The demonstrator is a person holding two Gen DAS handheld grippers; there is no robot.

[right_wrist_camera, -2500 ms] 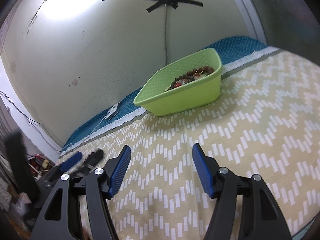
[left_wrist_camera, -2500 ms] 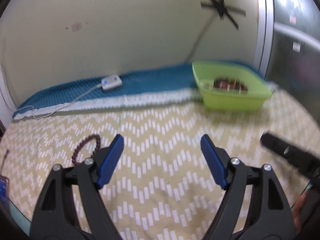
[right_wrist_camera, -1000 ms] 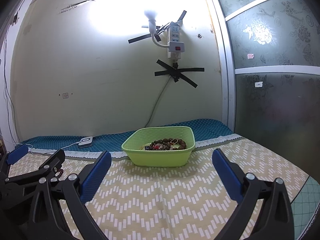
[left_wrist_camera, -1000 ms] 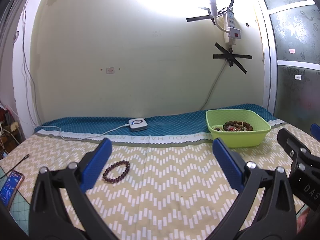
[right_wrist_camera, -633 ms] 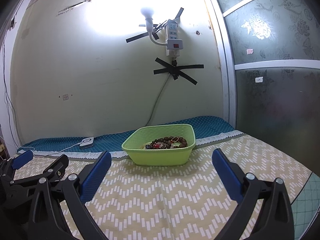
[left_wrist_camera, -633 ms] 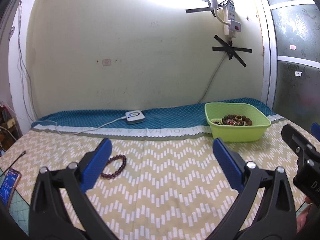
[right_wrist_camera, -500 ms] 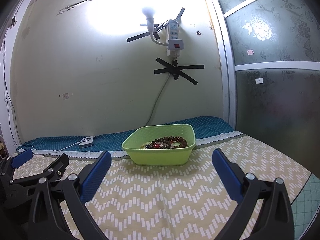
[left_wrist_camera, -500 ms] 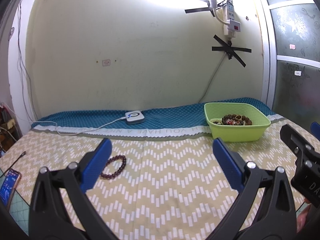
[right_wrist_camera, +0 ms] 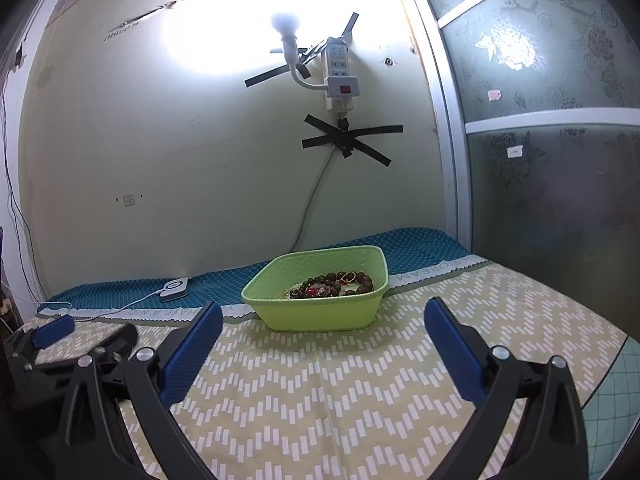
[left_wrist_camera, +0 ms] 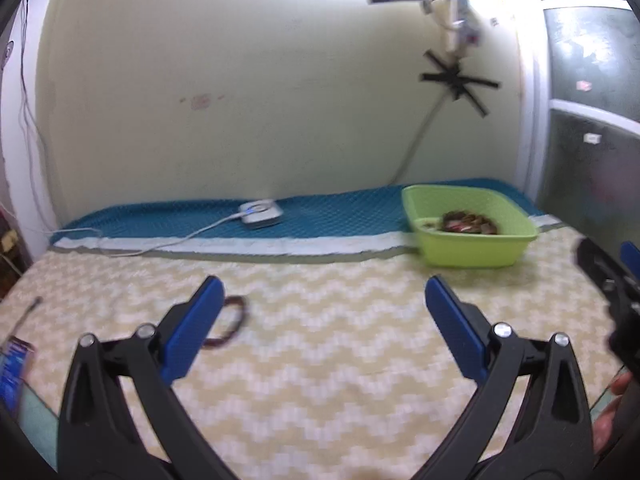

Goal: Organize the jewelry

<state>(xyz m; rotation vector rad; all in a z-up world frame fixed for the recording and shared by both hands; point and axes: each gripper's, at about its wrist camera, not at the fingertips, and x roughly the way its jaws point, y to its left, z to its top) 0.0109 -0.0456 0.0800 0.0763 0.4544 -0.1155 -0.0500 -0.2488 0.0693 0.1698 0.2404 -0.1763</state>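
A dark beaded bracelet (left_wrist_camera: 231, 322) lies on the zigzag-patterned cloth, partly hidden behind the left finger of my left gripper (left_wrist_camera: 324, 312), which is open and empty. A lime green basket (left_wrist_camera: 468, 252) with several bead bracelets in it stands at the back right. In the right wrist view the same basket (right_wrist_camera: 320, 314) sits straight ahead, beyond my right gripper (right_wrist_camera: 322, 336), which is also open and empty. The heap of beads (right_wrist_camera: 336, 284) fills the basket's middle. The left gripper (right_wrist_camera: 60, 336) shows at the left edge of that view.
A white controller (left_wrist_camera: 260, 212) with a cable lies on the teal mat by the wall. A phone (left_wrist_camera: 12, 372) rests at the left edge of the cloth. A wall with a taped power strip (right_wrist_camera: 338, 76) and lamp stands behind; a glass partition (right_wrist_camera: 560, 160) closes the right side.
The left wrist view has tilted down and closer to the cloth, so the bracelet sits lower, right beside the left finger. The right gripper has barely moved. Both stay open.
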